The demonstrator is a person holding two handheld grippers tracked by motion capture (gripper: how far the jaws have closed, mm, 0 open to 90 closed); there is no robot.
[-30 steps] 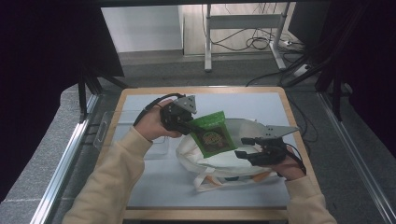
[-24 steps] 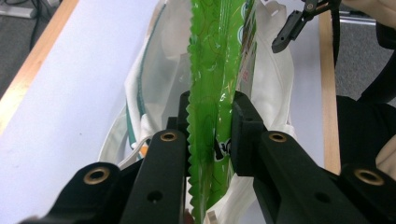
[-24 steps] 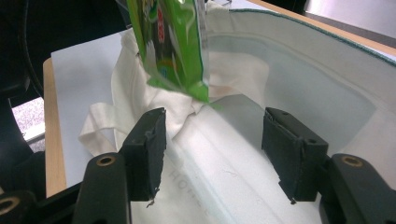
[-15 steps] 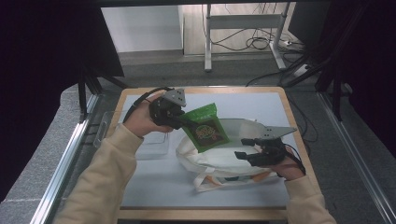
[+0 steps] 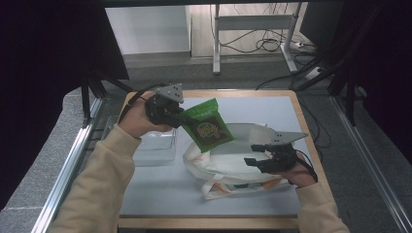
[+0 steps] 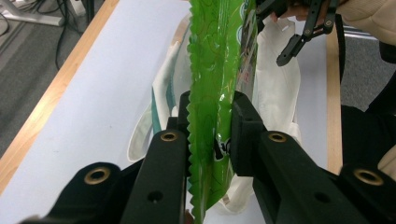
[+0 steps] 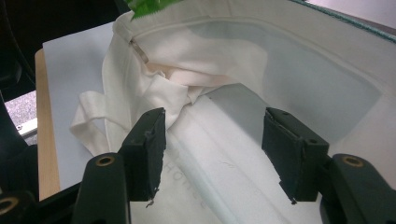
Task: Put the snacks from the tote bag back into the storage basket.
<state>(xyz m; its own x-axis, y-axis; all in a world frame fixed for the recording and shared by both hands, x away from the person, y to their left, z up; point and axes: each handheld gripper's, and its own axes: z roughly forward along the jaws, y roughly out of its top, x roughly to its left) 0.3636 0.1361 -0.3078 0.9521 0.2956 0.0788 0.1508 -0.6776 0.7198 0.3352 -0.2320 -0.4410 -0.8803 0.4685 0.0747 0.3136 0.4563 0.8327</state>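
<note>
The green snack bag (image 5: 208, 127) hangs in the air above the white cloth bag (image 5: 228, 162), pinched by one edge in your left tongs (image 5: 180, 118). In the left gripper view the two black jaws press flat on either side of the green snack bag (image 6: 212, 88), which runs away from the camera over the cloth bag's (image 6: 275, 79) open mouth.

Nearest you, your right tongs (image 5: 262, 156) sit at the near right rim of the cloth bag, jaws spread. In the right gripper view they stand apart over a fold of its white fabric (image 7: 224, 154); you cannot tell from here whether either pad touches the cloth. A corner of the snack bag (image 7: 147, 5) shows at the top of that view, above the far rim.

The cloth bag lies slumped on the pale blue worktop (image 5: 160, 189), mouth gaping, its handles (image 5: 218, 187) trailing toward you. Just left of it, under your left forearm, is a clear plastic tray (image 5: 155, 148), close beside the cloth bag. Below the snack bag, the cloth bag's far rim (image 5: 243, 128) stands up.

Beyond the worktop's wooden edge (image 5: 233, 92) are grey floor, a metal table leg (image 5: 216, 43) and loose cables (image 5: 272, 43), all well apart from the work.
</note>
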